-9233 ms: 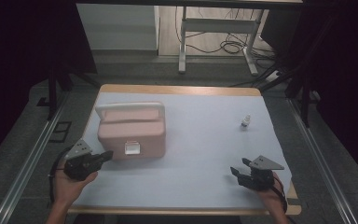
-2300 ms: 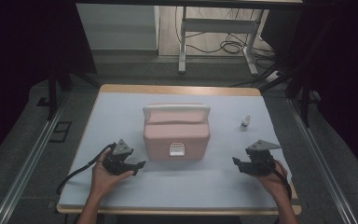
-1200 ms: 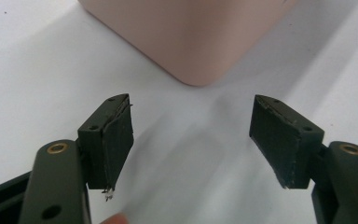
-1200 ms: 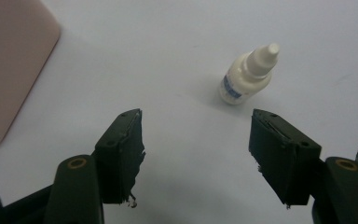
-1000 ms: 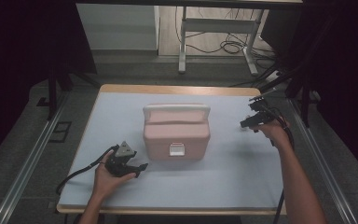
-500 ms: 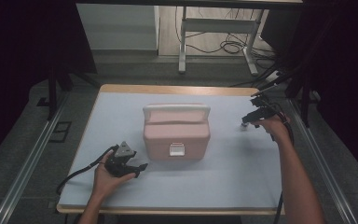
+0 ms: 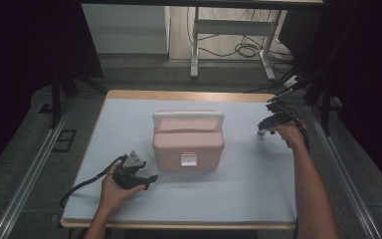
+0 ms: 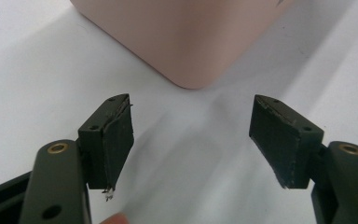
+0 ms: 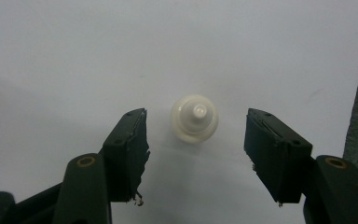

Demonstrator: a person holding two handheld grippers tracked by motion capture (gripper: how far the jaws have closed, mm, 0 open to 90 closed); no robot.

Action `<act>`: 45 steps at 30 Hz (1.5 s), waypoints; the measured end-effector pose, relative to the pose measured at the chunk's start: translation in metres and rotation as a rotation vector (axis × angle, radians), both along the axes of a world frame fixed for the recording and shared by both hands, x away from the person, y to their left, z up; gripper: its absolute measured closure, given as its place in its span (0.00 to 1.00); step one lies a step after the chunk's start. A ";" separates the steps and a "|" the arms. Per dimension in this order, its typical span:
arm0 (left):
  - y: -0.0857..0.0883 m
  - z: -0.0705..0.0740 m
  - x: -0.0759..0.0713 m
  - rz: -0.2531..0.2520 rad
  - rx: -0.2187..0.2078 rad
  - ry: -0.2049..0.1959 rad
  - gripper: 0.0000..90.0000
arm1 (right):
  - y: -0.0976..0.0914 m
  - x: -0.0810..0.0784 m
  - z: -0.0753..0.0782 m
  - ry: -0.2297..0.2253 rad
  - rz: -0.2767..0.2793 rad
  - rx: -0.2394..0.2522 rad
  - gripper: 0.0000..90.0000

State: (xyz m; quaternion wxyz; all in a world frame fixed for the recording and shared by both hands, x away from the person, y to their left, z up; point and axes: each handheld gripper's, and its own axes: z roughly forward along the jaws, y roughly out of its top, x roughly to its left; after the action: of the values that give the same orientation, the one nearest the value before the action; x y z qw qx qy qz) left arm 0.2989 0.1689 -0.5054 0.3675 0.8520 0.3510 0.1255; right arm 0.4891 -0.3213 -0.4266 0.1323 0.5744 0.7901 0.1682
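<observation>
Closest to me, my left gripper (image 7: 140, 175) rests low on the white table cover (image 7: 229, 199) near the front-left corner of the pink case (image 7: 188, 141), jaws spread wide with nothing between them; in the left gripper view one rounded corner of that case (image 8: 186, 42) sits just beyond the pads (image 8: 279, 140), untouched. The case stands mid-table with its lid down and its pale latch (image 7: 189, 159) facing me.

Farther off, at the right side of the table, my right gripper (image 7: 267, 124) is angled down over the small white bottle (image 7: 261, 133). In the right gripper view that bottle (image 9: 194, 118) stands upright, cap toward the camera, squarely between the two black pads (image 9: 133, 140) with a gap on either side. The jaws have just been closing a little, yet they are still wide and press on nothing.

I judge this to be the reach-and-grasp step on the bottle, not yet completed. Next I need to sink slightly so the pads bracket the body rather than the narrow cap, then close evenly so it does not tip.
</observation>
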 end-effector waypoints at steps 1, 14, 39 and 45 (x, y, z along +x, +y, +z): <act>0.000 0.000 0.000 0.000 0.002 -0.001 0.34 | 0.001 0.002 0.000 0.000 -0.001 -0.005 0.44; 0.001 0.000 0.000 -0.001 0.009 -0.006 0.34 | 0.014 0.019 -0.017 0.052 0.007 -0.070 0.51; 0.000 -0.001 0.000 -0.001 0.008 -0.005 0.34 | 0.008 0.012 -0.021 0.054 0.051 -0.022 0.67; 0.000 -0.001 0.000 -0.001 0.007 -0.004 0.34 | 0.016 0.002 -0.013 0.040 0.094 -0.029 0.67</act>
State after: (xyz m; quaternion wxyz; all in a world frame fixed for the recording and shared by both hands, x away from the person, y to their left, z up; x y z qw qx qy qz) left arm 0.2987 0.1685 -0.5063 0.3654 0.8532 0.3493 0.1283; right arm 0.4908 -0.3053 -0.4398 0.1168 0.5380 0.8210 0.1511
